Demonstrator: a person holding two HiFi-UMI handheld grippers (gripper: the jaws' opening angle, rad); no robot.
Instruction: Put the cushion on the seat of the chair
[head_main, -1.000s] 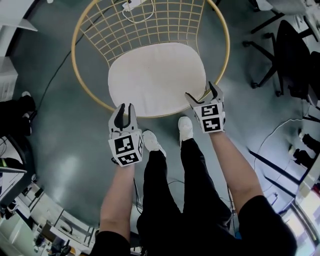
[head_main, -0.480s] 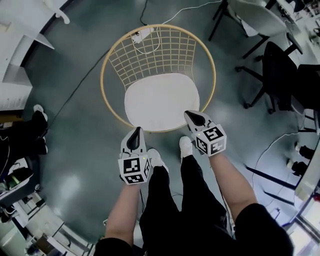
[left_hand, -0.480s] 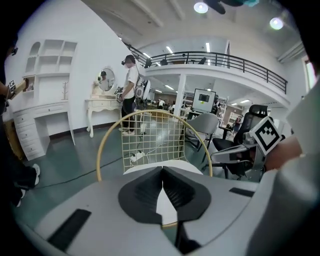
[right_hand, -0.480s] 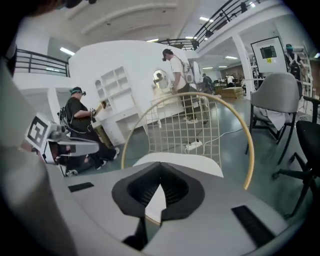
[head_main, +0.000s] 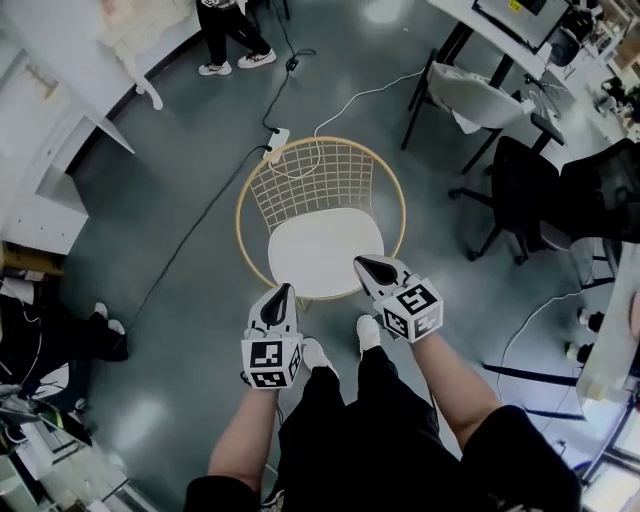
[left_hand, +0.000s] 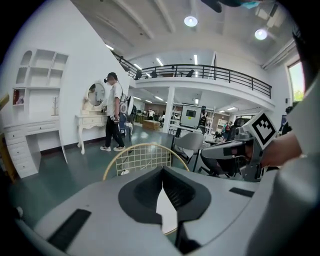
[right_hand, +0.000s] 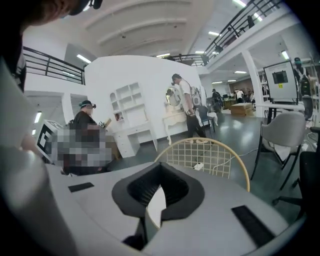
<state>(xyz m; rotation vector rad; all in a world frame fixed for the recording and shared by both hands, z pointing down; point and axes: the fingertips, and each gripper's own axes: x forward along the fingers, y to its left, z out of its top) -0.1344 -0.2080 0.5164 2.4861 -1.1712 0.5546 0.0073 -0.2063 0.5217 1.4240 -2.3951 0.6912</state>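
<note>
A white cushion (head_main: 324, 258) lies flat on the seat of a round chair (head_main: 322, 180) with a yellow wire-grid back. My left gripper (head_main: 283, 292) hangs shut and empty above the seat's near left rim. My right gripper (head_main: 362, 265) is shut and empty too, above the near right rim. Both are well above the chair. In the left gripper view the chair's back (left_hand: 142, 159) rises beyond the closed jaws, and a strip of cushion (left_hand: 167, 210) shows through them. The right gripper view shows the same chair back (right_hand: 202, 156) ahead.
Black office chairs (head_main: 535, 185) and a grey chair (head_main: 475, 95) stand at the right by desks. A white cable and power strip (head_main: 277, 140) lie behind the chair. A white dresser (head_main: 60, 110) is at the left. A person (head_main: 225, 30) stands beyond, another's feet (head_main: 105, 330) at left.
Both grippers closed and rose well above the chair, drawing back from the seat's front rim. The view pulled up, so the chair looks smaller. The cushion stayed on the seat.
</note>
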